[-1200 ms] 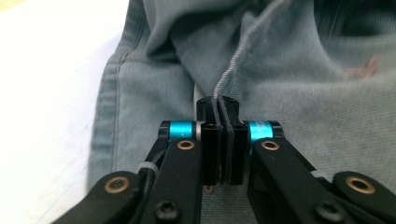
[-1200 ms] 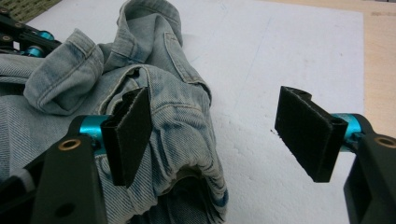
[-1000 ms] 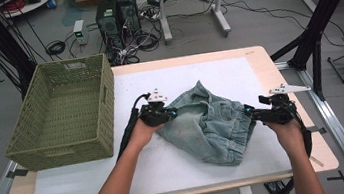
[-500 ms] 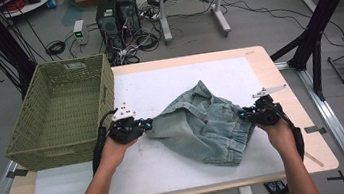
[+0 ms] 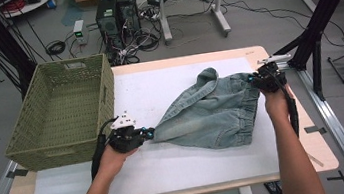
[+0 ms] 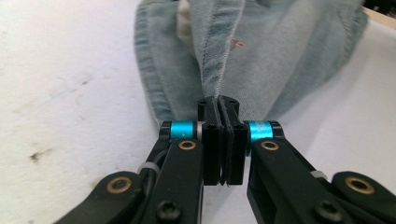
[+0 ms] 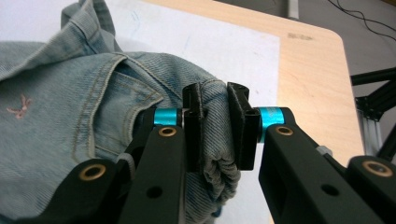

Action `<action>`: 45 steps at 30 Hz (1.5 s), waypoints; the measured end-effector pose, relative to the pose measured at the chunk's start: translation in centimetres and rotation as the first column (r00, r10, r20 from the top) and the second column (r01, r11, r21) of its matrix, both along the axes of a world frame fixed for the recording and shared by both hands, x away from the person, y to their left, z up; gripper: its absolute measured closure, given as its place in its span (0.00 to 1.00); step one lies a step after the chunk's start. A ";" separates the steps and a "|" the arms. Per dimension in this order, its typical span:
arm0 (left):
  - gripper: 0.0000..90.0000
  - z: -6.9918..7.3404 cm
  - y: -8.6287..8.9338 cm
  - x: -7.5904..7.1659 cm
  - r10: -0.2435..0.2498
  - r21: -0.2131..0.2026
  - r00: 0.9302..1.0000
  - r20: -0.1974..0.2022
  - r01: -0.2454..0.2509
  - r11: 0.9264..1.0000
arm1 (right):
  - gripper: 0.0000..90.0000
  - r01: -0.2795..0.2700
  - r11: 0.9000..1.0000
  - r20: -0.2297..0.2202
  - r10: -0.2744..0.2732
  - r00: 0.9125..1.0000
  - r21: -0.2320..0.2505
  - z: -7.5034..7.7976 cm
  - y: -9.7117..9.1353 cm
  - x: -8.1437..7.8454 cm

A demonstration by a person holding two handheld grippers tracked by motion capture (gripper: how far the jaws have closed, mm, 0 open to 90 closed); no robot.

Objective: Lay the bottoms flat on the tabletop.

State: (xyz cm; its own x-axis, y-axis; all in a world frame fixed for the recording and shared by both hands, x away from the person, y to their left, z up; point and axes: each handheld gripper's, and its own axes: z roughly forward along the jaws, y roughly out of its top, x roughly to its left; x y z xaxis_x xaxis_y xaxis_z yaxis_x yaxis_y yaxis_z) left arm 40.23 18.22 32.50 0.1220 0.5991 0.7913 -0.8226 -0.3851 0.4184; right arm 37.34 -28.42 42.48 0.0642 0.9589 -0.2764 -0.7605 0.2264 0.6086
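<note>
We had the denim shorts (image 5: 210,112) spread between our two grippers over the white sheet (image 5: 169,165) that covered the table (image 5: 318,151), right of the green wicker basket (image 5: 63,111) at the left edge. Our left gripper (image 5: 148,133) sat low at the near left, its jaws pressed fully together on a thin stitched edge of the cloth; in the left gripper view that seam (image 6: 215,56) ran straight out from between the closed pads. Our right gripper (image 5: 254,80) held the far right end of the garment near the table's right side, and its jaws had just been closing on a thick bunched fold of denim (image 7: 217,135), which kept them a little apart though the pads pressed on it. The shorts lay partly on the sheet and partly lifted, wrinkled in the middle. We judged the weak point to be the left hold: so little cloth was caught there that a sharp pull from the right could draw the hem out. The bulky right-hand fold might also roll from the pads under tension, dropping that end, and any drag could shift the sheet.
</note>
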 end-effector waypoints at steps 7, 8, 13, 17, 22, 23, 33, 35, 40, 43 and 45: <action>0.73 0.4 0.3 -0.5 -0.091 -0.029 0.994 0.052 0.093 0.995 | 0.64 -0.040 0.999 0.016 0.040 0.999 -0.013 -1.2 0.4 0.5; 0.72 0.4 0.3 -0.5 -0.100 -0.028 0.993 0.062 0.102 0.994 | 0.62 -0.050 0.999 0.029 0.050 0.998 -0.013 -1.6 0.3 0.4; 0.62 0.9 0.0 -1.1 -0.126 -0.037 0.987 0.102 0.130 0.991 | 0.57 -0.092 0.995 0.098 0.094 0.991 -0.028 -4.3 -0.5 0.1; 0.59 1.4 -0.3 -1.9 -0.146 -0.045 0.981 0.129 0.153 0.987 | 0.57 -0.115 0.992 0.129 0.120 0.984 -0.051 -6.2 -0.9 0.3; 0.58 1.8 -0.6 -2.2 -0.153 -0.045 0.978 0.145 0.161 0.986 | 0.57 -0.128 0.988 0.128 0.139 0.982 -0.090 -8.1 -1.1 0.5; 0.58 1.9 -0.7 -2.2 -0.154 -0.045 0.977 0.148 0.162 0.986 | 0.56 -0.126 0.987 0.127 0.138 0.982 -0.099 -8.3 -1.1 0.6; 0.52 3.3 -1.4 -3.0 -0.183 -0.056 0.971 0.157 0.193 0.980 | 0.35 -0.182 0.973 0.078 0.194 0.978 -0.140 -10.4 -0.3 2.1; 0.52 3.4 -1.4 -3.0 -0.196 -0.054 0.967 0.164 0.207 0.977 | 0.25 -0.200 0.967 0.046 0.210 0.977 -0.155 -11.0 0.2 2.4; 0.52 3.7 -1.4 -3.0 -0.200 -0.054 0.966 0.165 0.212 0.976 | 0.28 -0.234 0.945 -0.053 0.228 0.972 -0.229 -12.4 2.2 3.5; 0.52 3.9 -1.5 -3.0 -0.200 -0.059 0.966 0.164 0.212 0.976 | 0.43 -0.177 0.953 -0.104 0.156 0.982 -0.247 -12.3 3.5 4.5; 0.52 3.9 -1.5 -3.1 -0.200 -0.058 0.966 0.165 0.212 0.976 | 0.45 -0.167 0.956 -0.124 0.140 0.982 -0.240 -12.0 3.7 5.2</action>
